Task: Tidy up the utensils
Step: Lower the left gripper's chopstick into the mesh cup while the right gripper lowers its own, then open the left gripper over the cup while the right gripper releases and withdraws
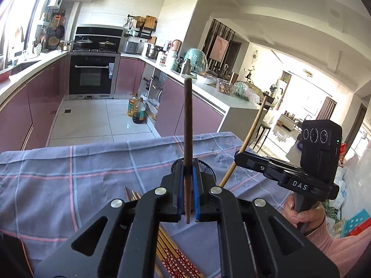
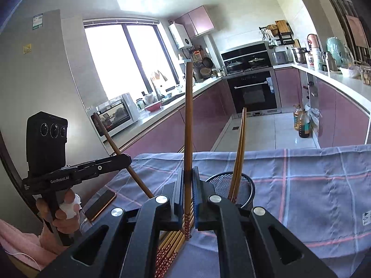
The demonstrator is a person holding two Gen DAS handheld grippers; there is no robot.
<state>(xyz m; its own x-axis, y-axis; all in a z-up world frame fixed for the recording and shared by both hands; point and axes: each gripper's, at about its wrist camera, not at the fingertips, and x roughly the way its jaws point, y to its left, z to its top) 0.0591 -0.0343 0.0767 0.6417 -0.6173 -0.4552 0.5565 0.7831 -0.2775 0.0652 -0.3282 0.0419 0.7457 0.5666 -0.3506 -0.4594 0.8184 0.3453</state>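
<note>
The left gripper (image 1: 188, 185) is pinching one dark chopstick (image 1: 187, 125) so it is standing up, ready to drop. The right gripper (image 2: 188, 192) is pinching one golden chopstick (image 2: 188, 120). Two are already standing in the mesh cup (image 2: 245, 185). A loose pile (image 2: 171, 250) is waiting on the cloth (image 2: 301, 185).

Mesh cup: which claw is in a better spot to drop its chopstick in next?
Probably the right claw. The mesh cup sits just beside it, and its golden chopstick stands upright. The left claw is farther off, with its dark chopstick slanted.
</note>
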